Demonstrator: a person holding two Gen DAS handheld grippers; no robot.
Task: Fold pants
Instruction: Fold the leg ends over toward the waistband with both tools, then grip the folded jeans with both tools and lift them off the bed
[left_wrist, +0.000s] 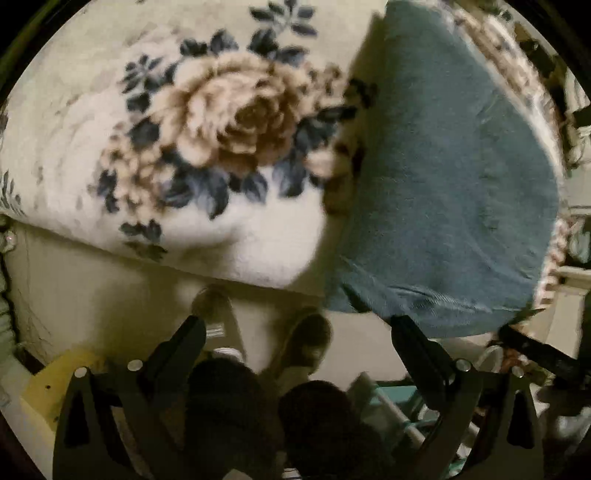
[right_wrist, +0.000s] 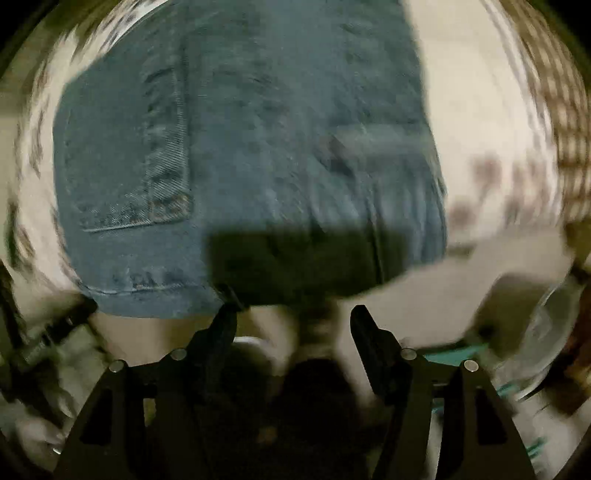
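Observation:
Blue denim pants (left_wrist: 443, 184) lie on a cream blanket with a brown rose print (left_wrist: 221, 122), reaching its near edge. In the right wrist view the pants (right_wrist: 240, 147) fill the upper middle, with a back pocket (right_wrist: 125, 162) at the left. My left gripper (left_wrist: 295, 325) is open and empty; its right fingertip (left_wrist: 402, 325) is just below the pants' near edge. My right gripper (right_wrist: 293, 314) is open and empty, just below the pants' hem; its left fingertip (right_wrist: 225, 317) is at the edge. The right view is motion-blurred.
The blanket's near edge (left_wrist: 184, 266) drops to a pale floor (left_wrist: 92, 295). The person's feet (left_wrist: 306, 339) and dark legs show below the left gripper. A yellow object (left_wrist: 48, 387) sits at lower left. A clear round container (right_wrist: 546, 332) is at the right.

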